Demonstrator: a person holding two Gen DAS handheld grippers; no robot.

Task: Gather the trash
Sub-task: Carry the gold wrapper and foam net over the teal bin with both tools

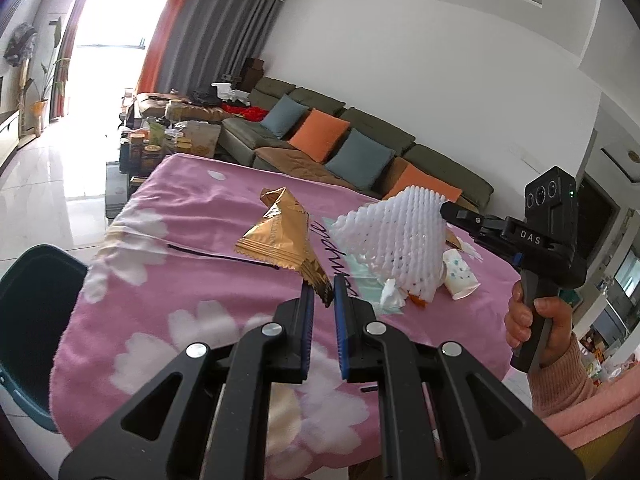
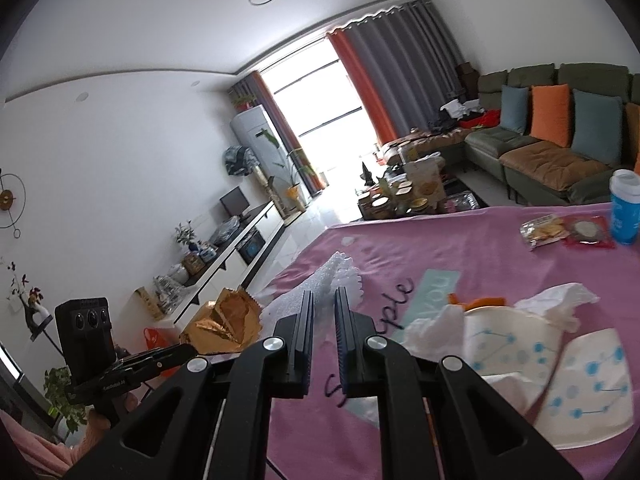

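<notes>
My left gripper is shut on the corner of a gold foil wrapper and holds it above the pink flowered tablecloth. The wrapper also shows in the right wrist view. My right gripper is shut on a white foam fruit net, lifted off the table; it shows in the left wrist view held by the right gripper. Paper cups, crumpled tissue and orange peel lie on the cloth.
A dark teal bin stands left of the table. A blue cup and packaged snacks sit at the table's far right. A green sofa and a cluttered coffee table lie beyond.
</notes>
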